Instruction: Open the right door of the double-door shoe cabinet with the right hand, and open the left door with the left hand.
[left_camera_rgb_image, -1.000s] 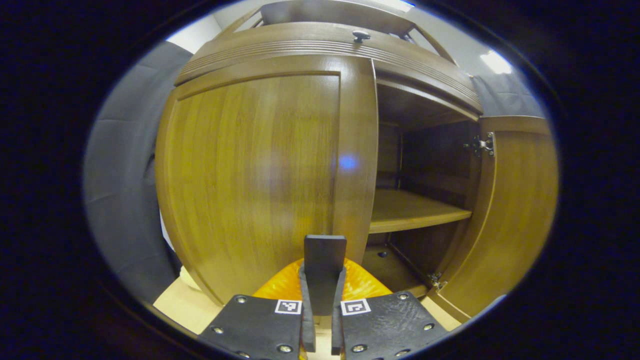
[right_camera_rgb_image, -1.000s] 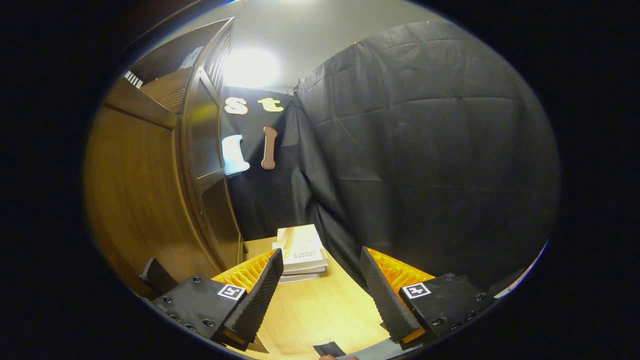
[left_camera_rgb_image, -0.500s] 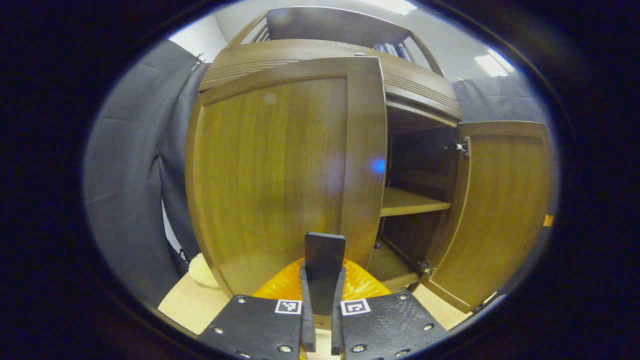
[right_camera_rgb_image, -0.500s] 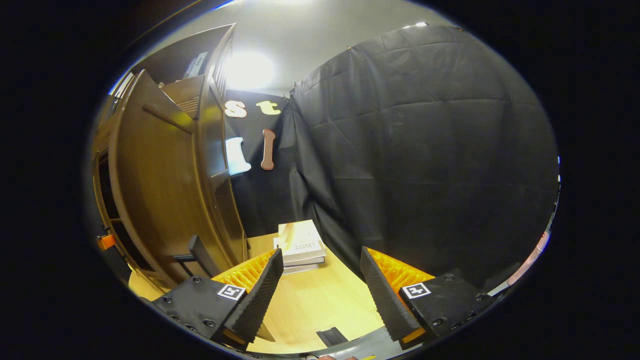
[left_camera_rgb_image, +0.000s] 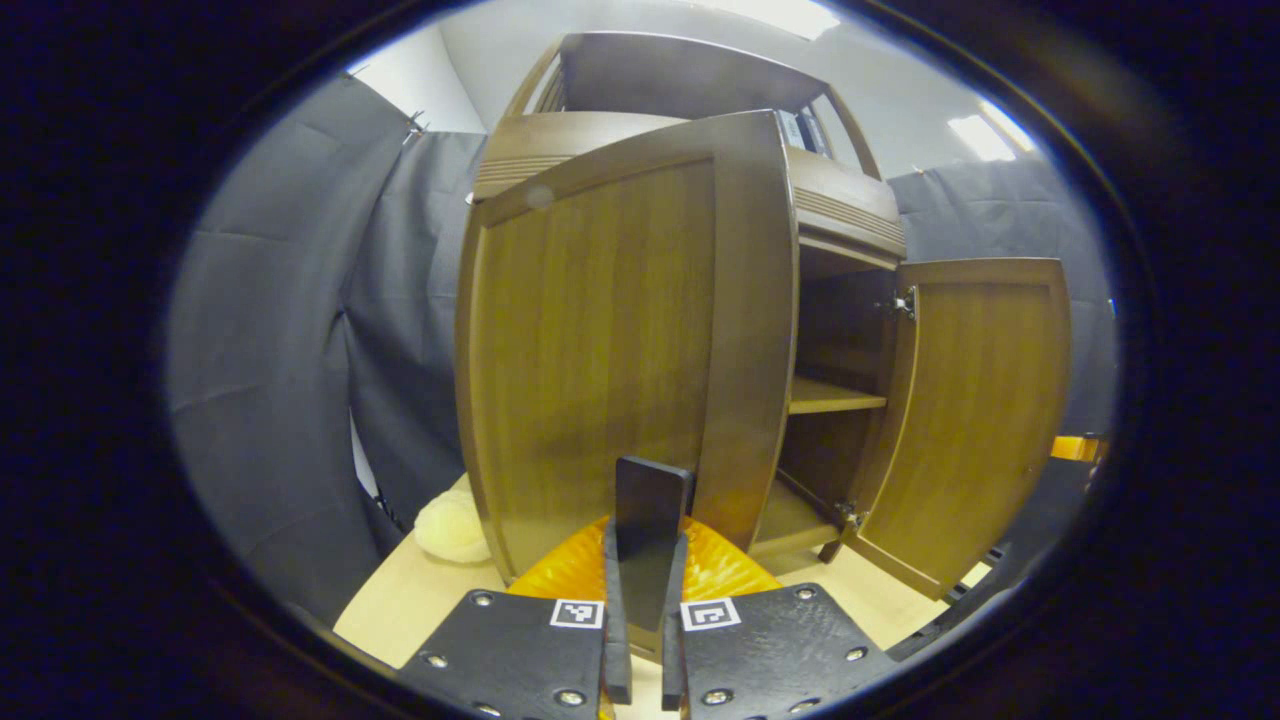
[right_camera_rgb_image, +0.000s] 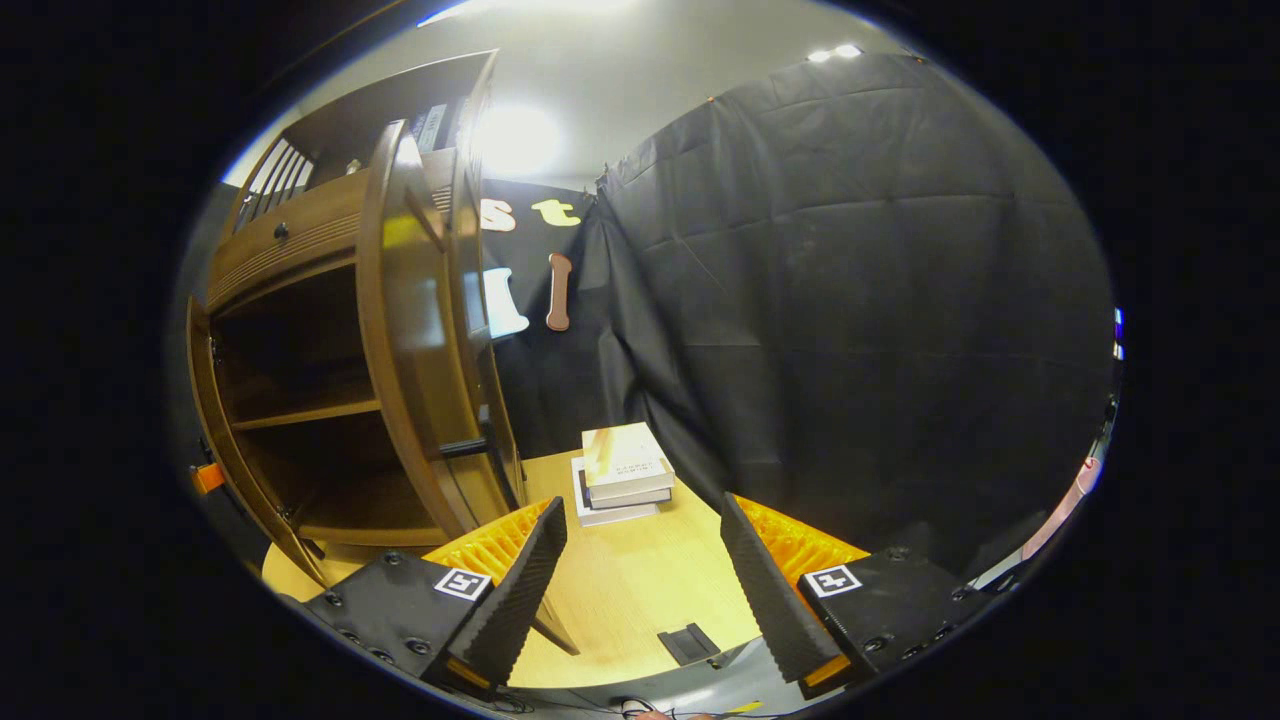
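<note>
**Q:** Item one, the left gripper (left_camera_rgb_image: 640, 640). Why is it held where it is?

**A:** My fingers are clenched on the dark handle (left_camera_rgb_image: 650, 530) of the left door (left_camera_rgb_image: 600, 340), both pressing its flat sides. I grip the handle because it is the one projecting part on that panel, set low near the free edge, where a pull turns the door most easily about its hinges on the left. The door stands partly swung out toward me; I judge it needs more swing.

**Q:** Item two, the right door?

**A:** The right door (left_camera_rgb_image: 975, 420) stands wide open, to the right of the shoe cabinet (left_camera_rgb_image: 840, 215), its inner face and hinge visible. A shelf (left_camera_rgb_image: 835, 400) is exposed between the doors. That half looks done.

**Q:** Item three, the right gripper (right_camera_rgb_image: 640, 580)?

**A:** Released, fingers spread wide, holding nothing. It hangs near the tabletop (right_camera_rgb_image: 640, 590), clear of the open door's edge (right_camera_rgb_image: 415, 330) on its left, pointing toward a stack of books (right_camera_rgb_image: 622, 470) by the black cloth wall (right_camera_rgb_image: 850, 300).

**Q:** Pose of the left?

**A:** Level, pointed straight at the door face, fingers upright astride the handle. A pale soft object (left_camera_rgb_image: 450, 525) lies at the cabinet's left foot; I cannot tell what it is.
</note>
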